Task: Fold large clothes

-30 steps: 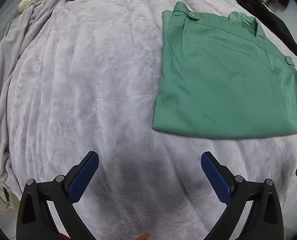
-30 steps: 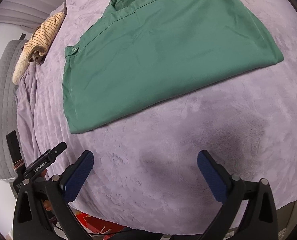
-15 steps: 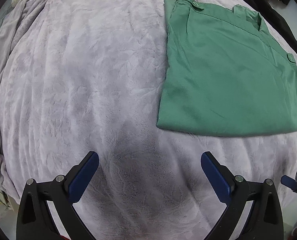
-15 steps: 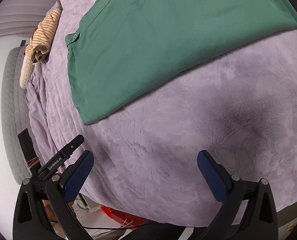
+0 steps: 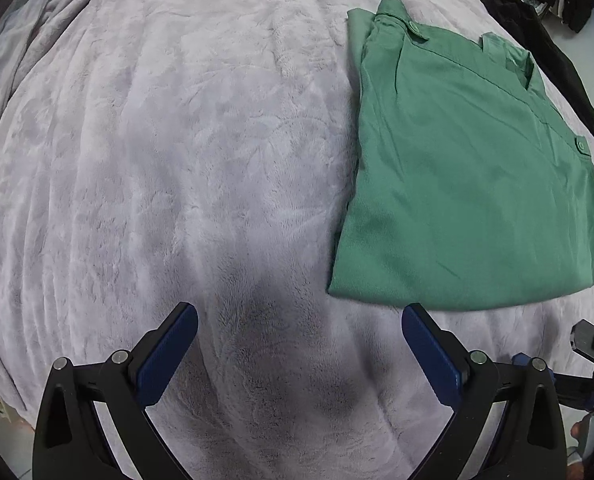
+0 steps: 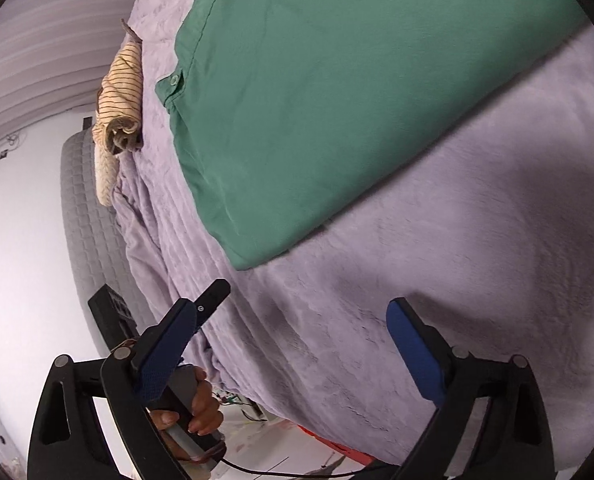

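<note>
Now both grippers have dropped closer to the blanket (image 5: 177, 160); left gripper (image 5: 299, 348) spread, right gripper (image 6: 293, 340) closing on nothing. Shirt (image 5: 469, 184) at two o'clock lies folded; apparently done.

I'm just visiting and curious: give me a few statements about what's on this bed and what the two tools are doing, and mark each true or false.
1. The green garment lies folded flat on the blanket. True.
2. The left tool is clamped on the garment. False: its jaws stand open over bare blanket.
3. A striped cloth sits near the bed's far edge. True.
4. The right tool holds the green garment. False: nothing is between its closing jaws.
5. A dark garment lies on top of the green one. False: it lies beside it.
</note>
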Available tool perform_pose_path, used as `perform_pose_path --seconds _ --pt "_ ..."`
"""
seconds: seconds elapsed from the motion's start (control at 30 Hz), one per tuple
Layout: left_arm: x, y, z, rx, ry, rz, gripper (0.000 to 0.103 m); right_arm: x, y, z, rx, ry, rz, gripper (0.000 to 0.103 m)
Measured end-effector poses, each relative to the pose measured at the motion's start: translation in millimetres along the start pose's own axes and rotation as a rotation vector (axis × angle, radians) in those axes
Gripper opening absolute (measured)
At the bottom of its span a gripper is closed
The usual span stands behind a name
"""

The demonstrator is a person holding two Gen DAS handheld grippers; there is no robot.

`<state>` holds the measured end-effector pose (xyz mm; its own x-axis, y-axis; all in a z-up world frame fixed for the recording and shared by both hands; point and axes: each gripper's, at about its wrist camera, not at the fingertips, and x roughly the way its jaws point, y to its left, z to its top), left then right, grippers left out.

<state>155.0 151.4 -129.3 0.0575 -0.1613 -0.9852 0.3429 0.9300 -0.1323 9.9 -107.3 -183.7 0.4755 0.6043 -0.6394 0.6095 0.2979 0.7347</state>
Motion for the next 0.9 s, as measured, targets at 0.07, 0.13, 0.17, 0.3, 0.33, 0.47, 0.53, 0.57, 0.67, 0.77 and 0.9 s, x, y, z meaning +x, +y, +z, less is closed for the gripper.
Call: perform_pose_path --seconds 0.07,0.13,0.17,0.3,0.33,0.47,0.53,0.57,0.67,0.77,0.9 --pt "2 5 8 -0.004 -0.002 -0.011 0.102 11 5 7 0.001 0.0 0.047 0.09" --pt "3 8 15 -0.015 -0.006 -0.036 0.102 24 9 14 0.006 0.001 0.081 0.09" --pt "4 10 18 -0.021 -0.007 -0.051 0.102 30 10 16 0.007 0.003 0.093 0.09" --pt "6 13 29 -0.034 -0.009 -0.117 0.102 54 15 25 0.008 0.002 0.13 0.09" --pt "8 13 34 -0.035 -0.01 -0.137 0.102 59 15 27 0.013 -0.005 0.144 0.09" --pt "9 8 42 -0.061 0.001 -0.235 0.102 72 11 36 0.076 -0.045 0.208 0.09" --pt "10 7 47 -0.083 0.005 -0.295 0.102 73 12 40 0.099 -0.061 0.246 0.073" --pt "10 9 49 -0.094 0.008 -0.327 0.102 71 13 41 0.1 -0.067 0.251 0.057" --pt "9 11 55 -0.113 0.022 -0.409 0.102 63 15 43 0.088 -0.08 0.273 0.007" --pt "13 6 66 -0.115 0.043 -0.501 0.102 45 27 43 0.025 -0.094 0.304 0.007" --pt "27 -10 88 -0.121 0.091 -0.707 0.102 25 46 44 -0.055 -0.107 0.313 0.007"
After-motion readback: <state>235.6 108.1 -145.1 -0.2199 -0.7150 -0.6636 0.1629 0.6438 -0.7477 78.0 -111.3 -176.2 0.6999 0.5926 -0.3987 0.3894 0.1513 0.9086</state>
